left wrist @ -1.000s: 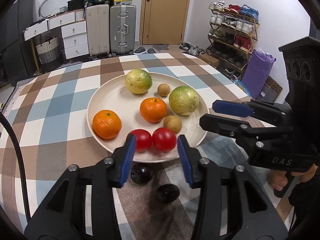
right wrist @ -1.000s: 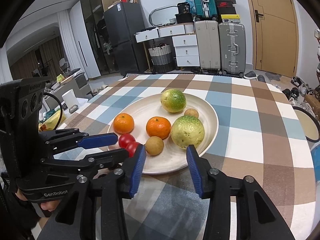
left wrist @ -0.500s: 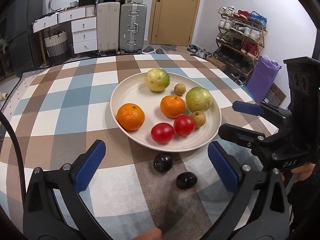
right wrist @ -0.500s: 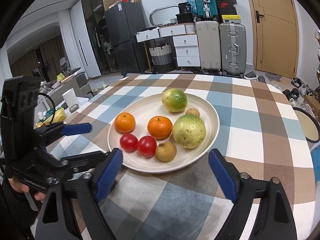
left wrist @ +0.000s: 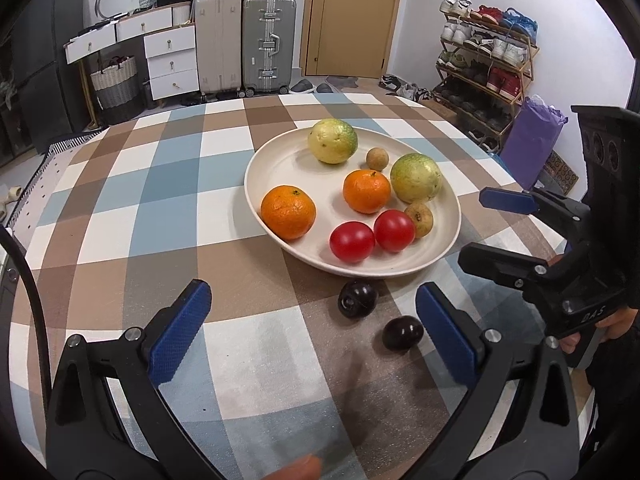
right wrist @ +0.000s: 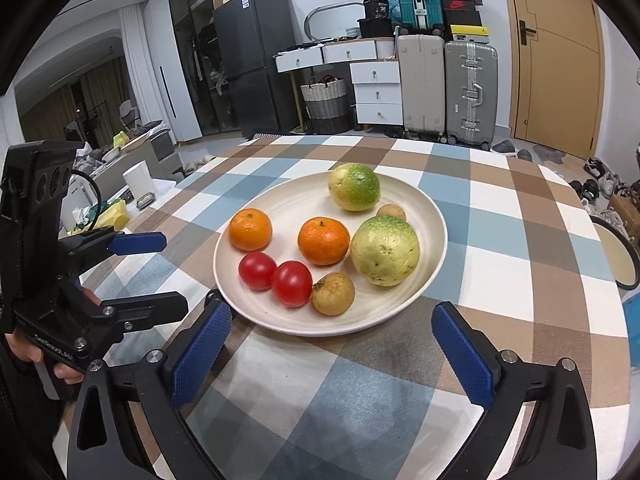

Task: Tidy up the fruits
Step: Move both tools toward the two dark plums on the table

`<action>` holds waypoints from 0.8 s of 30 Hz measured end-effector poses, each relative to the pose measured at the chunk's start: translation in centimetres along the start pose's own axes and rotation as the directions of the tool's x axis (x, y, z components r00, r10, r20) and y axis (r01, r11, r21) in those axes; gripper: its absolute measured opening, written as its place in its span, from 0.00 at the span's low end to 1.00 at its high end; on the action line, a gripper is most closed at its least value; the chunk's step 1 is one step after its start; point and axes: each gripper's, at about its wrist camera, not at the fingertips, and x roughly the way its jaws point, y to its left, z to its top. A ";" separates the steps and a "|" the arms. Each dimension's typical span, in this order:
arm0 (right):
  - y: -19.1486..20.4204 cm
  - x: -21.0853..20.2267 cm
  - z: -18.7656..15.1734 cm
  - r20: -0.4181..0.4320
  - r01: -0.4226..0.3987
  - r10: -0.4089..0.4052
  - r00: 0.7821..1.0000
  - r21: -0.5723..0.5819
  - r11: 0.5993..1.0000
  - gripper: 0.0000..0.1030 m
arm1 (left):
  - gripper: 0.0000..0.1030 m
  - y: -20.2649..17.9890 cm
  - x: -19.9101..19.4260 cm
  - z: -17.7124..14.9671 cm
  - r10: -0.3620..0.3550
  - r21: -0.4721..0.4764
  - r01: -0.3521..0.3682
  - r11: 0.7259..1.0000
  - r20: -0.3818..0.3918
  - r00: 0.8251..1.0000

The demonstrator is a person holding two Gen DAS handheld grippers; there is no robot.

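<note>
Left wrist view shows a cream plate (left wrist: 448,240) holding oranges, tomatoes and guavas, two dark plums (left wrist: 357,299) at its 6 o'clock, between the spread left gripper (left wrist: 312,332), nothing held.

Black gripper frames (left wrist: 312,332), blue textured fingers (right wrist: 202,354) — silver screws

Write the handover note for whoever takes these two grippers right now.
Left gripper: open, empty. Right gripper: jaws opening, nothing between them.
Plate holds two oranges, two tomatoes, two green-yellow fruits and two small brown fruits.
Two dark plums lie on the tablecloth just off the plate's near rim, in front of the left gripper.
Left: probably both plums onto the plate.
</note>
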 end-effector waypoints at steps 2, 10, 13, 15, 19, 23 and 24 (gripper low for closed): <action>0.1 -0.1 0.0 -0.004 -0.014 0.014 1.000 -0.001 1.000 0.99 | 0.99 0.1 -0.1 0.0 0.002 0.000 -0.002 1.000 -0.002 1.000; 1.7 -0.3 -0.3 -0.034 -0.126 0.125 0.992 -0.037 0.991 0.99 | 0.99 0.6 0.0 -0.3 0.004 0.011 -0.004 1.000 -0.036 0.999; 2.5 0.0 -0.6 -0.062 -0.157 0.153 0.986 -0.063 0.986 0.99 | 0.99 0.6 0.1 -0.4 0.012 0.015 -0.011 1.000 -0.039 0.999; 3.0 0.3 -0.8 -0.082 -0.171 0.164 0.983 -0.080 0.982 0.99 | 0.99 0.7 0.1 -0.4 0.015 0.012 -0.014 1.000 -0.039 0.999; 3.9 0.7 -1.3 -0.115 -0.208 0.196 0.974 -0.109 0.972 0.96 | 0.99 1.0 0.1 -0.3 0.016 0.000 -0.016 1.000 -0.039 0.999; 4.8 1.5 -1.7 -0.168 -0.228 0.205 0.964 -0.137 0.964 0.80 | 0.99 1.1 0.1 -0.3 0.017 0.000 -0.017 1.000 -0.040 0.999; 5.0 1.8 -1.8 -0.183 -0.231 0.204 0.962 -0.143 0.962 0.80 | 0.99 1.1 0.1 -0.3 0.017 0.000 -0.017 1.000 -0.040 0.999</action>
